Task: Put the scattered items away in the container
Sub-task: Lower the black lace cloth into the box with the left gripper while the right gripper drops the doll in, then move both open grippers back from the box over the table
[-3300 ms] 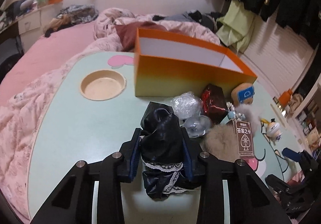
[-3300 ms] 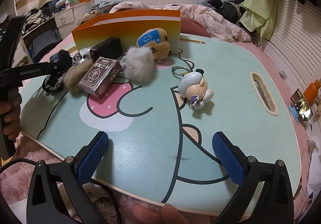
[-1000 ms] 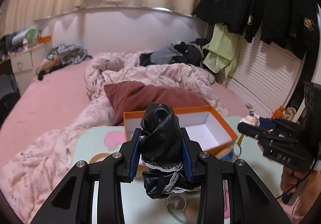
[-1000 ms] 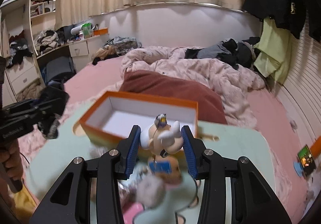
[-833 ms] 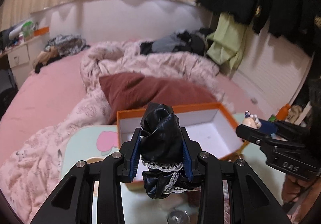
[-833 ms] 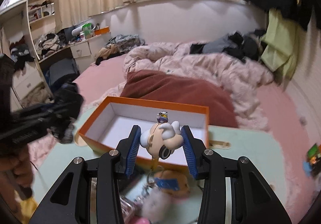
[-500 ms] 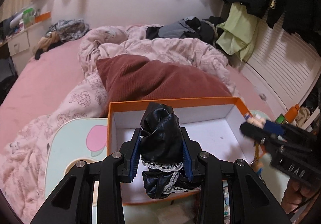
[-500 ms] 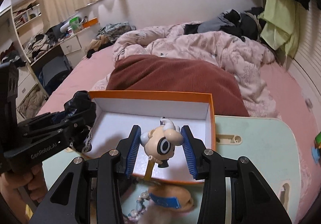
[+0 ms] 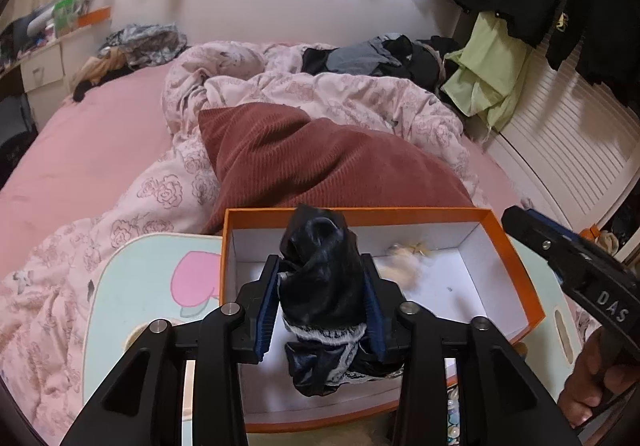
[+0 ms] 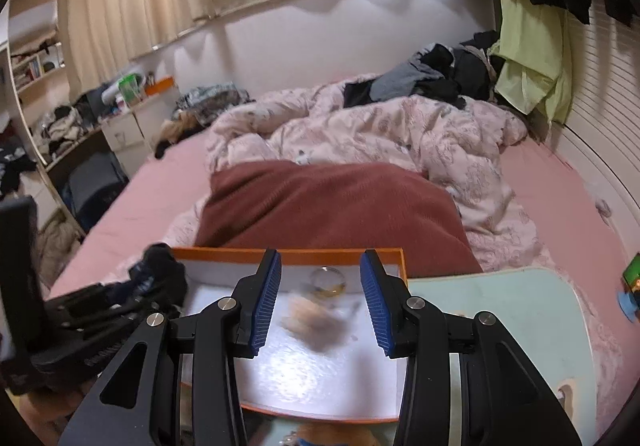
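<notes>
The left gripper [image 9: 322, 310] hangs over the orange box [image 9: 516, 258] on the mint lap table [image 9: 132, 286], jaws opening with the black lacy cloth [image 9: 320, 286] between them. The right gripper [image 10: 320, 300] is open with nothing between its jaws; a blurry toy figure [image 10: 316, 320] sits inside the box. A maroon pillow [image 9: 312, 162] lies right behind it.

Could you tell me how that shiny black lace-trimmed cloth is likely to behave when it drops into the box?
The black cloth bunches and droops below the left gripper, so it is probably floppy and light. It should crumple into the orange box without rolling.
</notes>
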